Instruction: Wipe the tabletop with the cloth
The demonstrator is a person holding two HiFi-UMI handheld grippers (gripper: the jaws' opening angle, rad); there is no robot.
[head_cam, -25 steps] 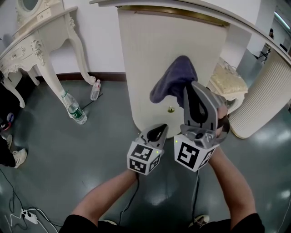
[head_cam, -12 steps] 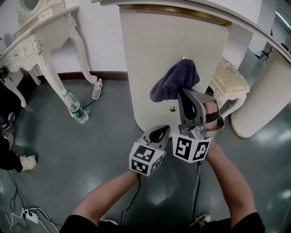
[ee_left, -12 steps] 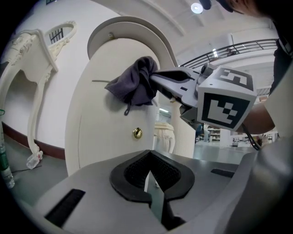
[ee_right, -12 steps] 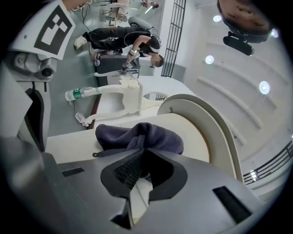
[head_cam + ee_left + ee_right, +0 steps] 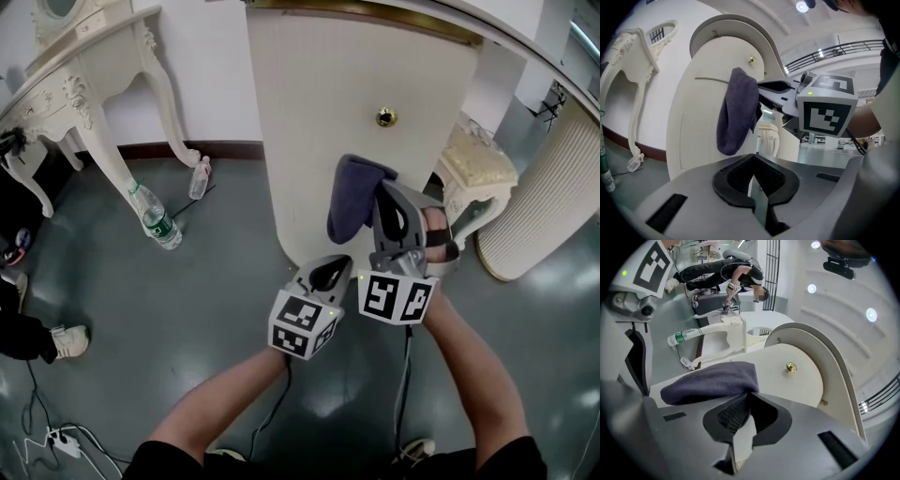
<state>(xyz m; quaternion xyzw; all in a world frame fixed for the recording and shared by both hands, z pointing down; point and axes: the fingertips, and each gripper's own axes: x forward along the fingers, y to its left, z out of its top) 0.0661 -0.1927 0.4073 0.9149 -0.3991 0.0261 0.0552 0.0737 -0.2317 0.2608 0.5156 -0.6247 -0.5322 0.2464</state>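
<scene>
A dark purple cloth (image 5: 353,200) hangs in front of the cream cabinet front (image 5: 309,103), just below its brass knob (image 5: 385,117). My right gripper (image 5: 385,194) is shut on the cloth's upper corner; in the right gripper view the cloth (image 5: 710,380) bunches out from the closed tips (image 5: 749,394). My left gripper (image 5: 325,276) sits lower and to the left, shut with nothing in it (image 5: 753,157). Its camera sees the cloth (image 5: 738,110) dangling from the right gripper (image 5: 777,88). Only the rim of the tabletop (image 5: 394,7) shows, at the top of the head view.
A carved cream dressing table (image 5: 75,89) stands at the left. Two plastic bottles (image 5: 154,220) (image 5: 198,180) lie on the grey floor near its legs. A cushioned stool (image 5: 480,161) and a ribbed cream panel (image 5: 553,187) are at the right. Cables (image 5: 52,441) and a person's shoe (image 5: 67,339) are at lower left.
The cloth has come down from beside the brass knob and now hangs below it, folded narrower. Both grippers have stayed close together in nearly the same place.
</scene>
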